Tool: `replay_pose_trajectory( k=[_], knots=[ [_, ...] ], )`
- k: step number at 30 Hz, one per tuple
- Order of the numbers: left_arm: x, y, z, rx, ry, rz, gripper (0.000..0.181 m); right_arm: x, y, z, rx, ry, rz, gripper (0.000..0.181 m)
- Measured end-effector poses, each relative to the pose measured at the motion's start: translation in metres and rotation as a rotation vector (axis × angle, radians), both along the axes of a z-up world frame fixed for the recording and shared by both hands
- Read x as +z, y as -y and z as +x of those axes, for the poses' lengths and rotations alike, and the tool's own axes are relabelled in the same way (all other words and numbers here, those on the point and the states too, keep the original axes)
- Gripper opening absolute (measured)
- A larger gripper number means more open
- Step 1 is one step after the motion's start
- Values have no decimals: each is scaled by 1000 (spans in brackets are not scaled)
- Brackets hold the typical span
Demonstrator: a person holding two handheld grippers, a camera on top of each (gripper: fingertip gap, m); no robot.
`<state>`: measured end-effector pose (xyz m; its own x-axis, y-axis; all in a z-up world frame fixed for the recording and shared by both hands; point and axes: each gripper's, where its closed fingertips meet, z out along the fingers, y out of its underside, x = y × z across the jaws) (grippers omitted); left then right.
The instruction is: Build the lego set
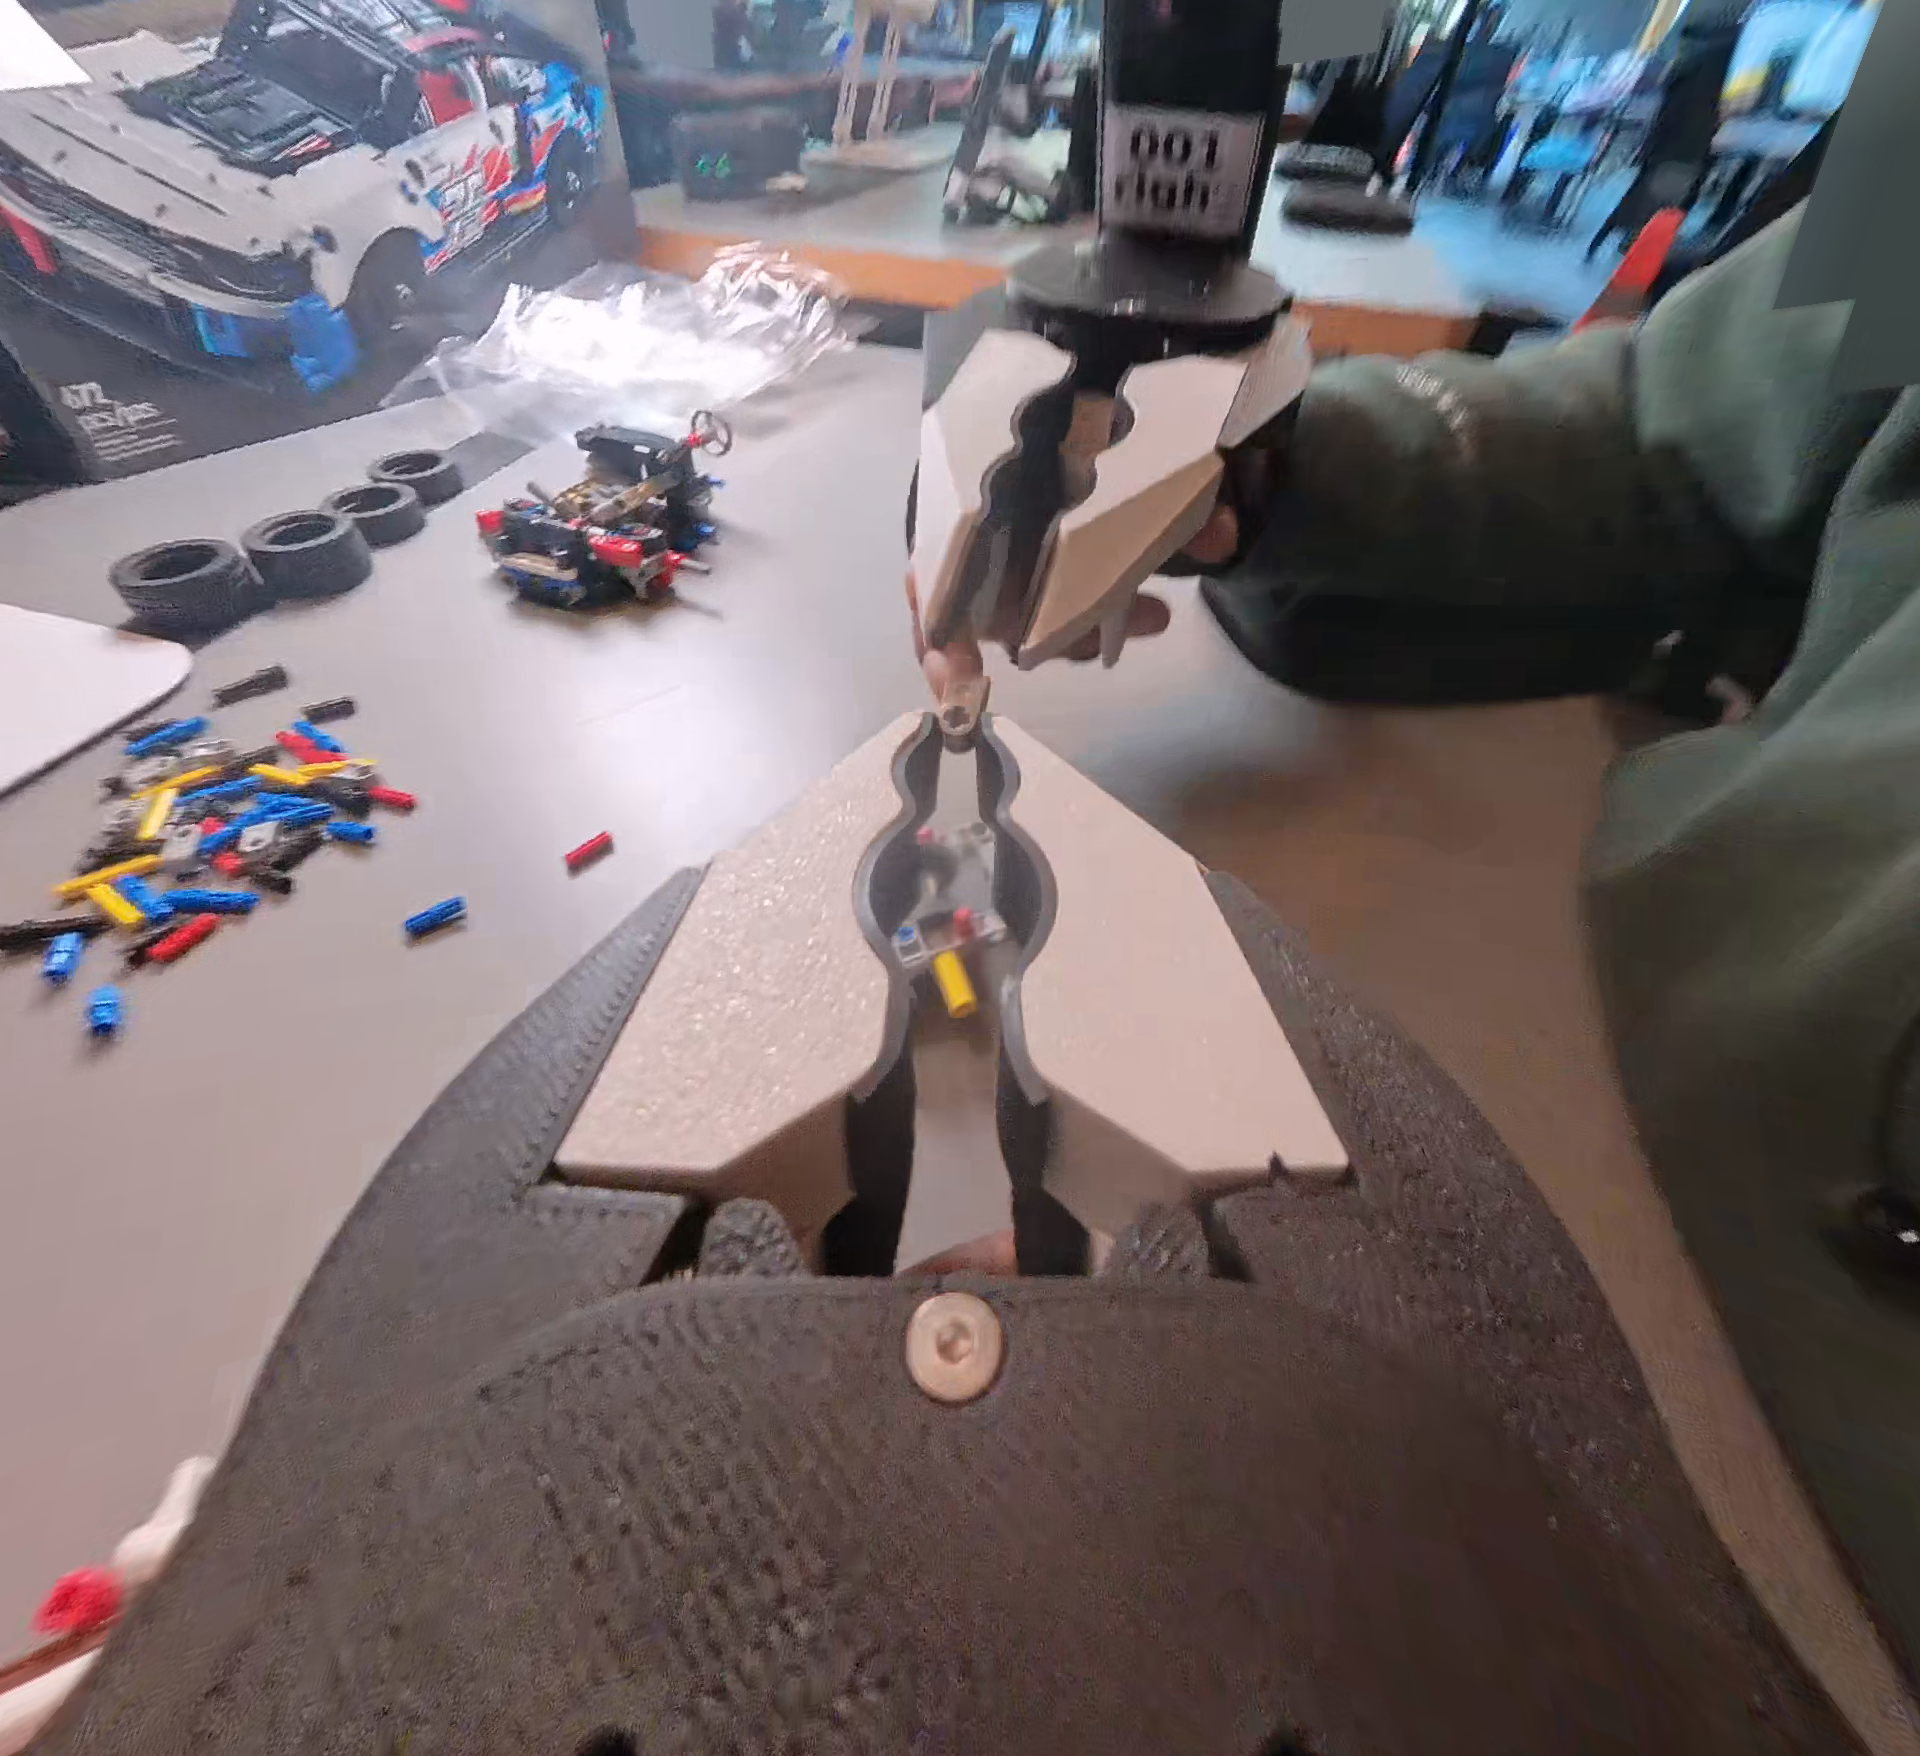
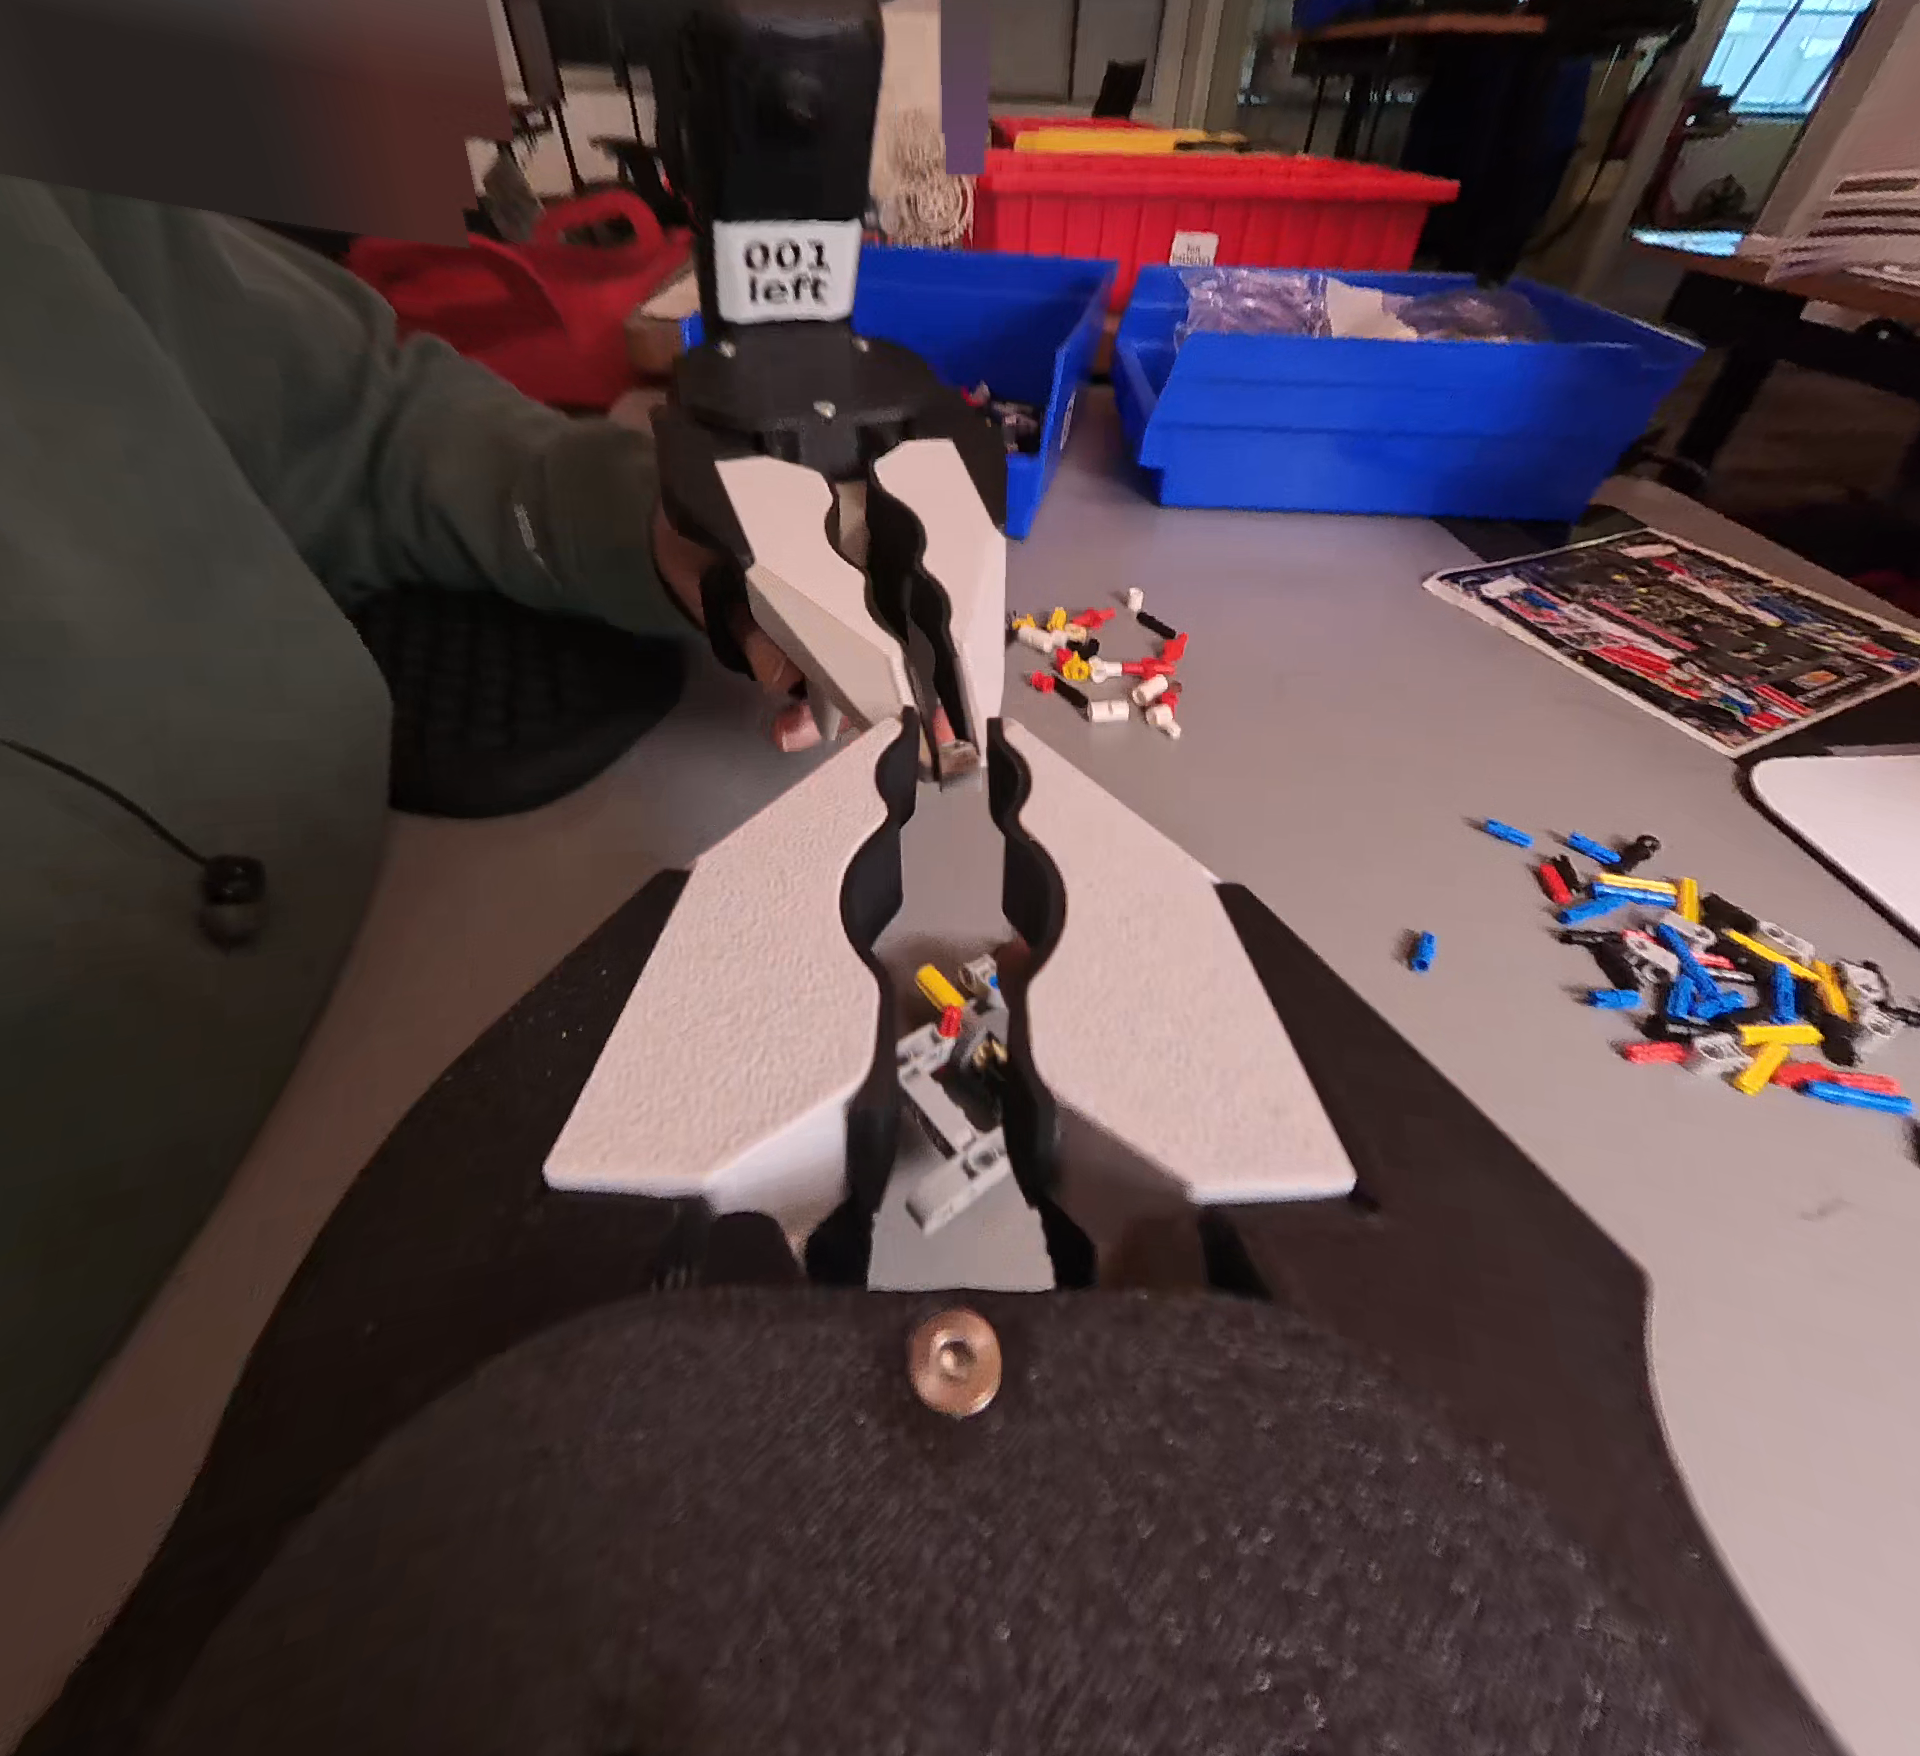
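A small tan connector piece (image 1: pixel 958 707) is pinched at the tips of the left claw (image 1: pixel 956 735), met from above by the right claw (image 1: pixel 961 657), whose tips are closed on the same piece. Below them, a grey sub-assembly (image 2: pixel 951 1098) with red and yellow pins lies on the grey worktop (image 2: pixel 1403 771). Loose pins (image 1: pixel 197 823), four tyres (image 1: pixel 301 532), a partly built chassis (image 1: pixel 603 522) and the set's box (image 1: pixel 260 148) are seen nearby; blue bins (image 2: pixel 1382 397) stand behind.
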<state>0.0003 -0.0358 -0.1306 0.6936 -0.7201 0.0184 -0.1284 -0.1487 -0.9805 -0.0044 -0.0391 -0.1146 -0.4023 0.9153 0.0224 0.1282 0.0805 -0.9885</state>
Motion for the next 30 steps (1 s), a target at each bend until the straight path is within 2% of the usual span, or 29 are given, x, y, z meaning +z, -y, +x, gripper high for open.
replay_pose_trajectory(
  k=[5, 10, 17, 20, 23, 26, 30],
  knots=[
    [-17, -3, 4, 31, -163, 17, 3, -27, -4, 5, -10, 123, 209, 11],
    [-26, -3, 7, 26, -214, 6, 4, -39, -3, 5, -12, 161, 317, 7],
    [-31, -3, 9, 4, -177, -26, 3, -43, -4, 10, 22, 191, 295, 6],
    [-44, -10, -5, 57, -210, -81, 18, -47, -33, 16, -36, 236, 301, 6],
    [-58, -9, -8, 34, -208, -169, 26, -60, -54, 28, -58, 306, 245, 6],
    [-69, -8, -7, 12, -222, -216, 30, -77, -46, 34, -7, 366, 227, 6],
    [-70, -12, -9, 29, -230, -218, 30, -88, -30, 35, 60, 407, 236, 6]
  ],
)
